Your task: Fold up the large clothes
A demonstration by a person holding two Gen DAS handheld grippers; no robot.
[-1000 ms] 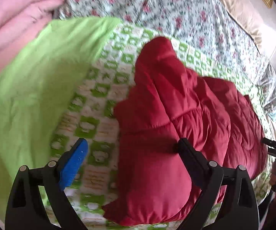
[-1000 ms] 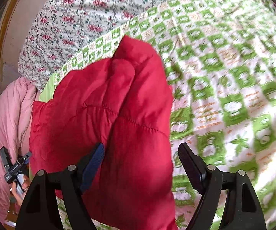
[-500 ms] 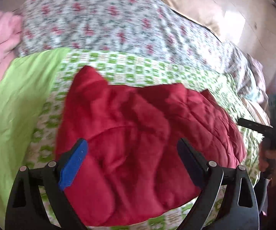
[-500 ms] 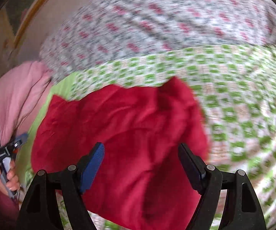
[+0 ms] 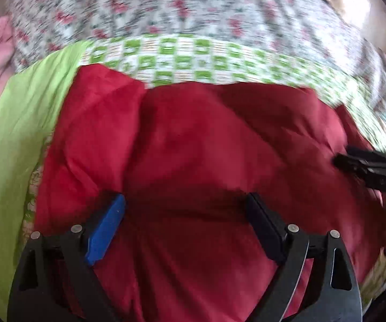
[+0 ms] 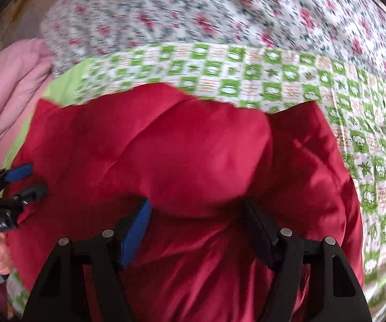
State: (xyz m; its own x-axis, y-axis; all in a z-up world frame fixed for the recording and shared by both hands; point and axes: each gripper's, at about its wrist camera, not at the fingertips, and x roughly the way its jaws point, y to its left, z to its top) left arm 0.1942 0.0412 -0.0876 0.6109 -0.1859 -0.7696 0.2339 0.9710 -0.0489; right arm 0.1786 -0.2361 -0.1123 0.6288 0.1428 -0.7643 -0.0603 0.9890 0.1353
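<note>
Padding makes the red quilted jacket (image 5: 206, 161) soft, bulky and light by the look of it; it should slump and spring back rather than hold a crease, and its smooth shell may slide between pads, so a stitched hem or a bunched fold near the lower edge looks the safest place to take hold. It lies on the bed, filling the middle and bottom of both views, on a green-and-white checked blanket (image 6: 273, 80) with a floral sheet (image 5: 193, 5) across the top and pink bedding (image 6: 13, 86) at the left. The left tongs (image 5: 186, 222) stand wide though closing slightly, fabric between the jaws but apparently not pinched, blur making that uncertain. The right tongs (image 6: 195, 228) are closing on a puffed fold bulging between them, pads not clearly pressing yet. Against a second ago, both views have swung square onto the jacket, which now reads wide rather than upright, and the right tongs are narrower.
</note>
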